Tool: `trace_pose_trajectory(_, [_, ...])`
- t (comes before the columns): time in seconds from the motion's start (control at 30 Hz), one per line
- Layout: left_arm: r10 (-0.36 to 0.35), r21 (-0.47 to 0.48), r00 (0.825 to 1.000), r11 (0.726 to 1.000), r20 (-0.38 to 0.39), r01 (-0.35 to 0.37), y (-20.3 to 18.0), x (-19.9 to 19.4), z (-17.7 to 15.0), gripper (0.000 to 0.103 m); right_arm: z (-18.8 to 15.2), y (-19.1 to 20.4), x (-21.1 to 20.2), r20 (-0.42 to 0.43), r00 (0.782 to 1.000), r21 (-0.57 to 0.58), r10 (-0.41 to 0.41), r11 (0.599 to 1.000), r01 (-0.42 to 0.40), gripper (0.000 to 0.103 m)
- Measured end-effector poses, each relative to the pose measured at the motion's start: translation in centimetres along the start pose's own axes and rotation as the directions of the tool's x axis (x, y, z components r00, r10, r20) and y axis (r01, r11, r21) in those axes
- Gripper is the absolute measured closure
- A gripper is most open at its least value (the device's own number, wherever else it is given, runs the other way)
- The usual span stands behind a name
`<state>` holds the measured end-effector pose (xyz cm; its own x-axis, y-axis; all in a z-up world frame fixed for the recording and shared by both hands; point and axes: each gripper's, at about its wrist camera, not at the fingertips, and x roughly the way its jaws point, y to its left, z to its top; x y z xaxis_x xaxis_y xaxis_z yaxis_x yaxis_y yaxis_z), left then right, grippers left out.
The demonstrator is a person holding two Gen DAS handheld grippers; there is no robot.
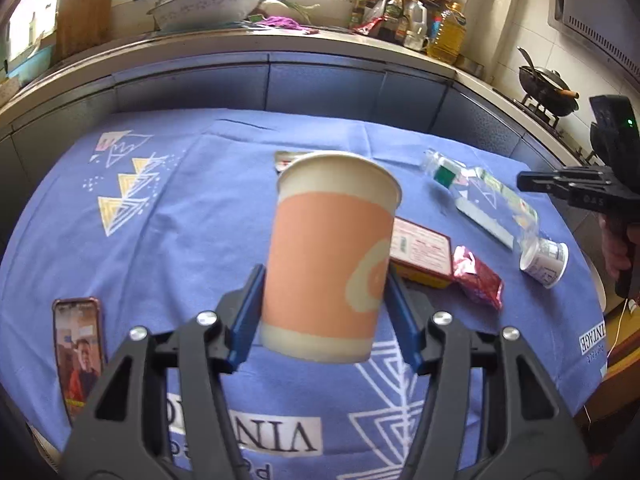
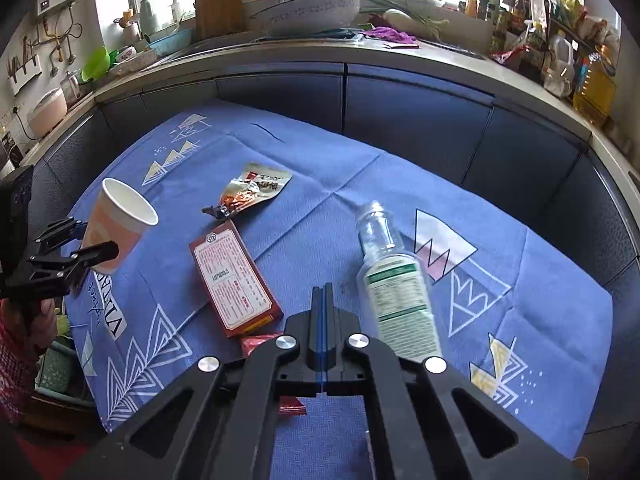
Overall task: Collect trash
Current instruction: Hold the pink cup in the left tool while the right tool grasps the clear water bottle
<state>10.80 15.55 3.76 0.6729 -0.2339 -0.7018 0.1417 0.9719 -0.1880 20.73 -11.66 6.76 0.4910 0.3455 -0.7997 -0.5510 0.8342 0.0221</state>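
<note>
The left gripper (image 1: 324, 300) has its blue pads clamped on both sides of an orange-and-cream paper cup (image 1: 334, 256), roughly half spread, and the cup hangs upright and lifted clear of the blue patterned tablecloth (image 1: 200, 240). Over on the other side, the right gripper (image 2: 322, 292) is empty, its jaws pressed flat together with nothing between them, poised above the cloth. Just beside its tip lies a clear plastic bottle with a green-and-white label (image 2: 394, 280), on its side, and on the other side a flat red cardboard box (image 2: 234, 276), with a shiny red foil wrapper (image 2: 256, 344) touching the box's near end. Further out, an opened snack pouch (image 2: 252, 188) sprawls mid-cloth. A smartphone in a pink case (image 1: 78, 356) rests near the cloth's left edge, screen lit.
</note>
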Motion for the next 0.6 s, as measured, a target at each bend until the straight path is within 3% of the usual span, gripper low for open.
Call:
trace_pose_trajectory(0.03, [-0.011, 0.009, 1.000, 1.000, -0.006, 0.011, -0.7, 0.0, -0.1, 0.046, 0.1, -0.7, 0.1, 0.000, 1.000, 0.025, 0.020, 0.999, -0.020, 0.103])
trace_pose_trajectory(0.1, [-0.030, 0.026, 0.999, 0.999, -0.013, 0.031, -2.0, -0.1, -0.4, 0.046, 0.3, -2.8, 0.5, -0.004, 0.999, 0.124, 0.054, 0.991, -0.053, 0.100])
trace_pose_trajectory(0.17, [-0.042, 0.043, 0.999, 0.998, -0.012, 0.043, -3.0, -0.2, -0.5, 0.045, 0.9, -5.1, 0.4, 0.010, 0.998, 0.214, 0.055, 0.975, -0.056, 0.087])
trace_pose_trajectory(0.23, [-0.066, 0.042, 0.998, 0.997, -0.007, 0.067, -3.4, -0.2, -0.5, 0.045, 1.8, -7.0, 0.3, 0.003, 1.000, 0.253, 0.011, 0.967, -0.011, 0.043])
trace_pose_trajectory(0.3, [-0.088, 0.035, 0.996, 0.995, -0.009, 0.088, -3.5, 0.0, -0.6, 0.045, 2.9, -7.6, 0.6, -0.021, 0.998, 0.218, -0.058, 0.974, 0.061, 0.039])
trace_pose_trajectory(0.37, [-0.107, 0.017, 0.994, 0.994, -0.018, 0.107, -3.4, 0.3, -0.6, 0.045, 4.1, -7.2, 1.8, -0.070, 0.988, 0.100, -0.137, 0.985, 0.143, 0.038])
trace_pose_trajectory(0.47, [-0.114, -0.007, 0.993, 0.994, -0.033, 0.114, -2.9, 1.1, -0.8, 0.045, 5.7, -6.8, 5.2, -0.190, 0.964, 0.015, -0.186, 0.981, 0.192, 0.038])
trace_pose_trajectory(0.6, [-0.116, -0.038, 0.992, 0.993, -0.053, 0.114, -1.9, 2.0, -1.2, 0.045, 8.7, -3.6, 9.8, -0.227, 0.929, -0.178, -0.294, 0.950, 0.257, 0.038])
